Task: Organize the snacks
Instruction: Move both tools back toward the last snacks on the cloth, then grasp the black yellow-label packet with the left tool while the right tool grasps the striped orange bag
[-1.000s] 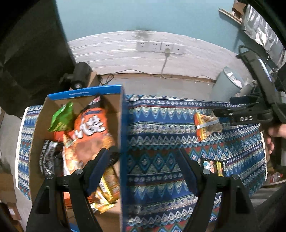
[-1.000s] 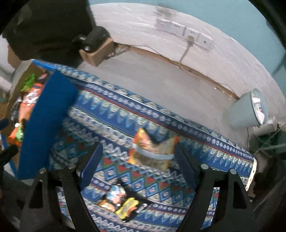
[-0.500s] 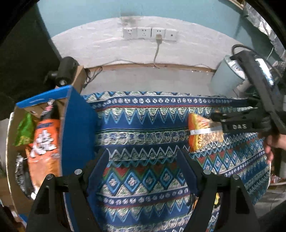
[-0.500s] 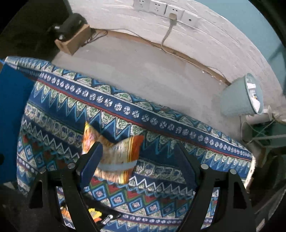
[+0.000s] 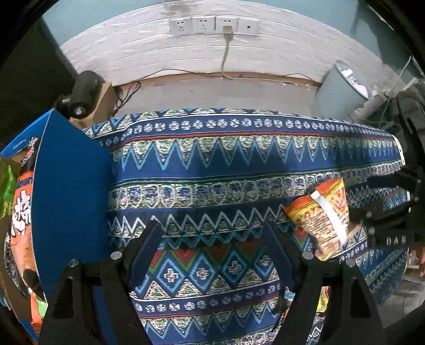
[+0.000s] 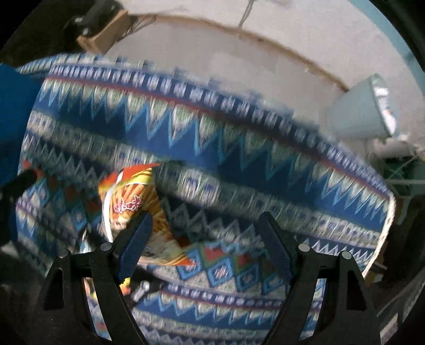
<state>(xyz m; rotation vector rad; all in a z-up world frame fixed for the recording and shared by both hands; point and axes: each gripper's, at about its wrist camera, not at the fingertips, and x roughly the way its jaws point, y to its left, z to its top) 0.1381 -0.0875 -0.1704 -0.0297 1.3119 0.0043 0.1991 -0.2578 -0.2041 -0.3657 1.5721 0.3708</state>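
An orange snack bag (image 5: 325,216) lies on the patterned blue cloth (image 5: 225,164) at the right in the left wrist view. In the blurred right wrist view the same bag (image 6: 130,201) sits just in front of the left finger of my open right gripper (image 6: 204,233). My left gripper (image 5: 212,238) is open and empty over the cloth. A blue cardboard box (image 5: 71,191) stands at the left, holding an orange bag (image 5: 22,212) and a green bag (image 5: 5,185).
More small snack packets (image 6: 127,286) lie near the cloth's front edge. A pale bin (image 5: 342,87) stands on the floor behind the table at the right. A camera on a small cardboard box (image 5: 85,90) sits at the back left. Wall sockets (image 5: 212,25) are behind.
My left gripper swung right, away from the box toward the cloth's middle. My right gripper moved down and closer to the orange bag, which now sits by its left finger.
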